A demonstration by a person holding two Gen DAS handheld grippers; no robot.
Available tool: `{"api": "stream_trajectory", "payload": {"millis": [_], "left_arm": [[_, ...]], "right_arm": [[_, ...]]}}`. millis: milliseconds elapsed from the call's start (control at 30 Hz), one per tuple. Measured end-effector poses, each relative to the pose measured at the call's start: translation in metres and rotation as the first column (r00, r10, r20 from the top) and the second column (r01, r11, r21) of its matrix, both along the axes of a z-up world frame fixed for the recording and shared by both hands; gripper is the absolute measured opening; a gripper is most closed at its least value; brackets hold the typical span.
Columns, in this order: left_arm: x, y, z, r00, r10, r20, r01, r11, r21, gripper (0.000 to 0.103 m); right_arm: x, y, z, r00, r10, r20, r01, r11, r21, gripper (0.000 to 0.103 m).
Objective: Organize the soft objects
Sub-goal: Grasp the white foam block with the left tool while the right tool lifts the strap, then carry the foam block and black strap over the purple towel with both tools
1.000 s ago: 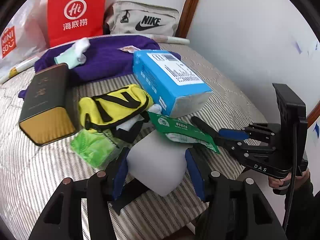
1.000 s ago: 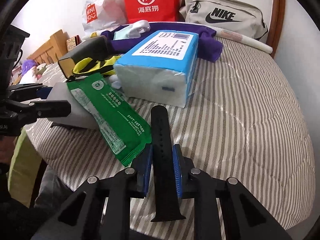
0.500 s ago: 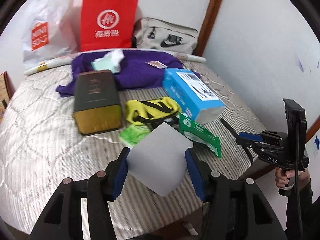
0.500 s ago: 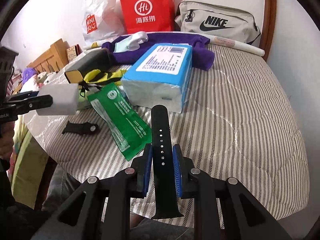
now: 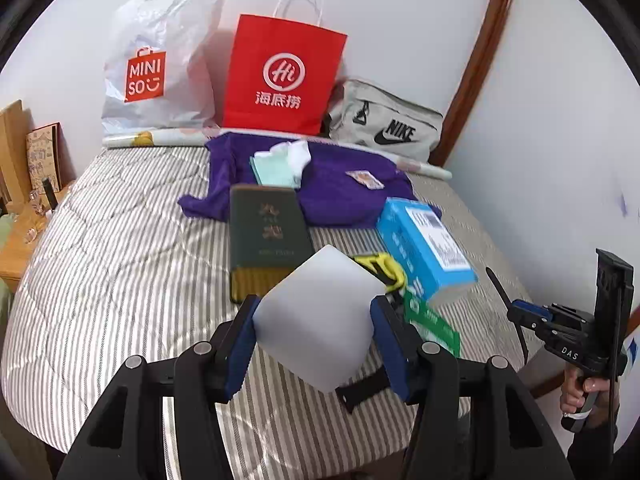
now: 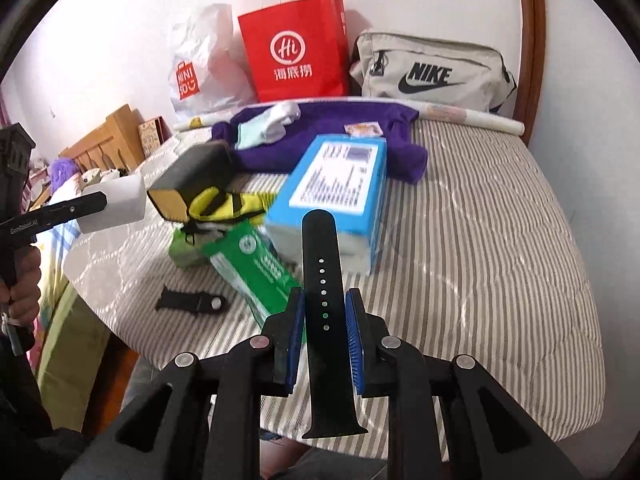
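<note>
Since a second ago you have lifted the white foam block (image 5: 316, 316) clear of the striped quilted bed (image 5: 120, 264), and your right tool has raised the long black perforated rubber watch strap (image 6: 322, 280) off it too. On the bed, the purple cloth (image 5: 340, 192) lies at 12 o'clock in the left view, with the blue tissue pack (image 5: 424, 248) at 2 o'clock and the dark green and gold box (image 5: 266, 236) just ahead of the block. The yellow and black pouch (image 6: 224, 204) sits between box and pack. Your left gripper (image 5: 316, 340) is clamped on the foam block. Your right gripper (image 6: 326, 336) pinches the strap. The short black strap piece (image 6: 188, 302) lies at 9 o'clock in the right view.
</note>
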State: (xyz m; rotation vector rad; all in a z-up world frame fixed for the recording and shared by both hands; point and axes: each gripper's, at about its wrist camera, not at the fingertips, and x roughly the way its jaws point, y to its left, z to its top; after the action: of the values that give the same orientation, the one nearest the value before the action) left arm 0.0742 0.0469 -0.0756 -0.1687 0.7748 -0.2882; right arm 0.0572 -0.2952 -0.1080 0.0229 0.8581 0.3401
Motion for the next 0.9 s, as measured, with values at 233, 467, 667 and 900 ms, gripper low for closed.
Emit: {"api": "stream_trajectory", "payload": {"millis": [233,467,667,900], "left_arm": [[0.025,0.009,0.014,0.999,0.033,0.012,-0.033,0.999,-0.013,0.054],[0.060,0.013,0.021,0.997,0.067,0.032,-0.067,0.998,0.008,0.054],[0.086,0.018,0.023,0.996,0.085,0.030,-0.085,0.996,-0.002,0.054],[0.115,0.017,0.019,0.995,0.094,0.037,-0.095,0.995,0.027,0.054]], "right_arm": [[0.028,0.003,0.018,1.000,-0.006,0.021,0.006,1.000,0.010,0.021],[0.062,0.013,0.030,0.999,0.002,0.035,-0.003,1.000,0.015,0.021],[0.094,0.017,0.032,0.999,0.000,0.032,-0.001,1.000,0.021,0.021],[0.126,0.020,0.036,0.999,-0.005,0.040,0.005,1.000,0.013,0.021]]}}
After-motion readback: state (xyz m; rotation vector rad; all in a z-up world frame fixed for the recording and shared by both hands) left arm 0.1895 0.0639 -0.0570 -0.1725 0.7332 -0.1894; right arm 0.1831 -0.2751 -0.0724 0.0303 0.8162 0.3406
